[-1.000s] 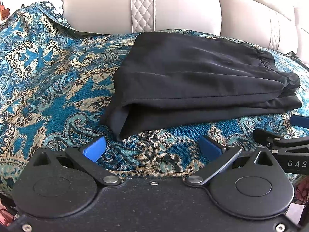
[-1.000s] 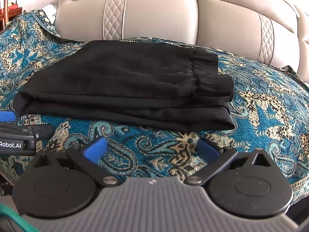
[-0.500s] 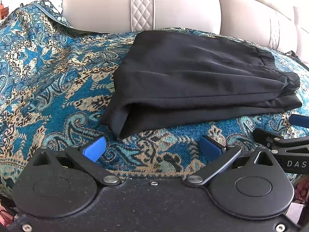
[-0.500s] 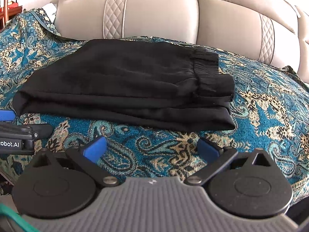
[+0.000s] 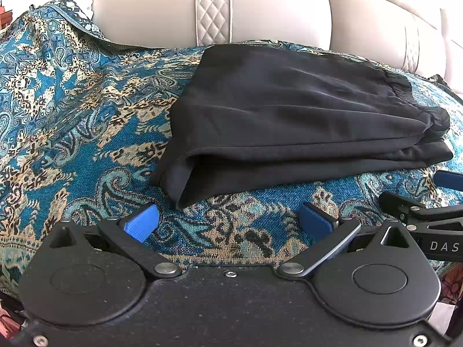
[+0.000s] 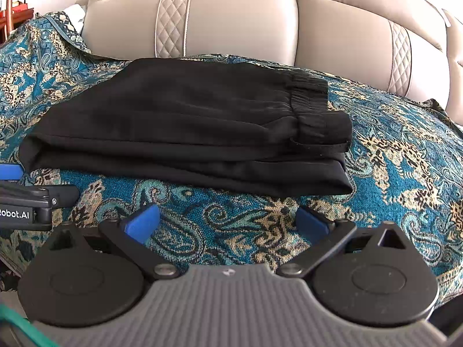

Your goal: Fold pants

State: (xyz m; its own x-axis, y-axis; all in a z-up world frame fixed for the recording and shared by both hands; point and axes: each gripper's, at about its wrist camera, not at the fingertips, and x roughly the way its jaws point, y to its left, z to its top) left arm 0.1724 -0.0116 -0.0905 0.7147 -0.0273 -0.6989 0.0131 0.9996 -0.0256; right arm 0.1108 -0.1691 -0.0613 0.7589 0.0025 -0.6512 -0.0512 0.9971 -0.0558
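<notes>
Support is a sofa seat draped in a teal paisley throw [image 5: 86, 133], gold and black motifs. Beige leather backrest [image 5: 275, 11] with quilted strips rises at the far side. Throw runs up over the far-left corner. Lying directly on it: folded black pants [image 5: 303, 115], stacked in flat layers, elastic waistband on the right, folded edge on the left, near edge parallel to the seat front.

you face a beige leather sofa back [image 6: 231, 23] at 12 o'clock, quilted strips; a teal paisley throw [image 6: 405, 150] covers its seat.
</notes>
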